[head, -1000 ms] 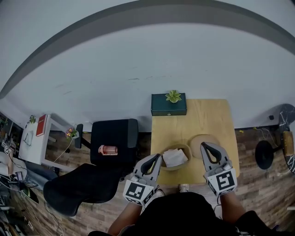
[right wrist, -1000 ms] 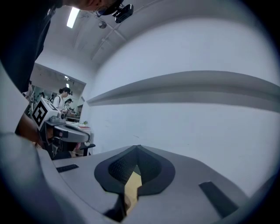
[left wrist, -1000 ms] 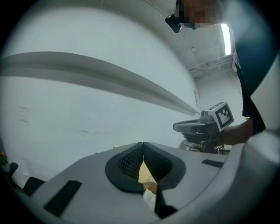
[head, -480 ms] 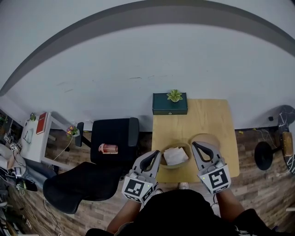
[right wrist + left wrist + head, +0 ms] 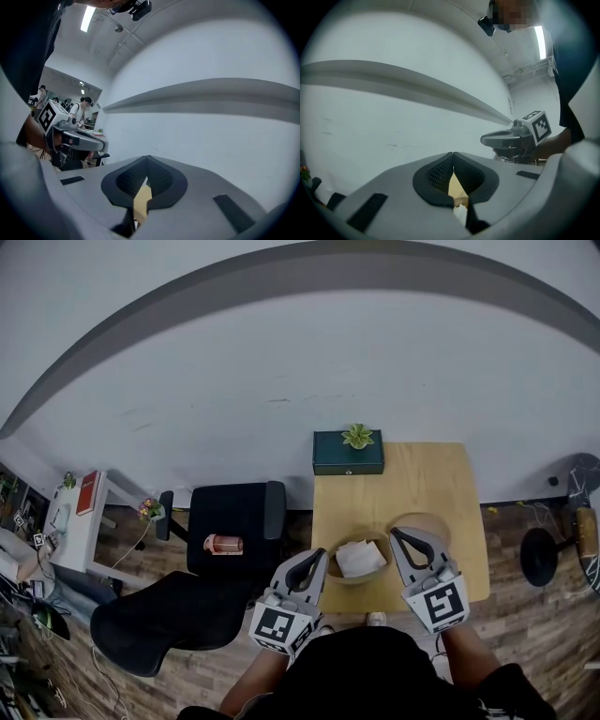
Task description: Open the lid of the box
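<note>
The round wooden box (image 5: 354, 582) sits at the tabletop's (image 5: 412, 474) near edge, uncovered. What looks like its lid (image 5: 418, 519) lies just beside it. The lid is probably light, stiff and smooth, best pinched at its rim. The left gripper (image 5: 322, 553) and right gripper (image 5: 394, 532) hover with jaws closed and empty.

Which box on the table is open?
The nearer, round wooden box, with white paper showing inside; the farther dark green rectangular box is shut.
</note>
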The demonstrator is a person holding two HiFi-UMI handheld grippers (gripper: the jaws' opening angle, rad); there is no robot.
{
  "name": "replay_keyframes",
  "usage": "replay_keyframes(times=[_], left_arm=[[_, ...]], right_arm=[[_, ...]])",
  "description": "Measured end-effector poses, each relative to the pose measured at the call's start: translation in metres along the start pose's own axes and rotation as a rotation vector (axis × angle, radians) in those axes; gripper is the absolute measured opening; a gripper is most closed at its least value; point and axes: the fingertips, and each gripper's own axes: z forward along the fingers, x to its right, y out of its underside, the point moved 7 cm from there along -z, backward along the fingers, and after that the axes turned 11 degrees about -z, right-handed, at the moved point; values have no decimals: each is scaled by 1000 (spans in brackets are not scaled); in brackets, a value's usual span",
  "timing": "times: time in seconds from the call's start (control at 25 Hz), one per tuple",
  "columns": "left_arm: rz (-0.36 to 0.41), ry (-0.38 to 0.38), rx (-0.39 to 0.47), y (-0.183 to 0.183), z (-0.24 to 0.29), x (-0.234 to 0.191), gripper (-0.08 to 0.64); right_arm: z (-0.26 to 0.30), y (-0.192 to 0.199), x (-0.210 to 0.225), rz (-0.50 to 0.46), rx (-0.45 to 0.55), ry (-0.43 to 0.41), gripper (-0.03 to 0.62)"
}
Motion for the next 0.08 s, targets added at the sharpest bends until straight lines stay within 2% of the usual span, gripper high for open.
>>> replay_keyframes(times=[0.08], left_arm=[[-6, -3, 9, -5, 0, 3, 18]], right_arm=[[0, 0, 0, -18, -5, -5, 18]])
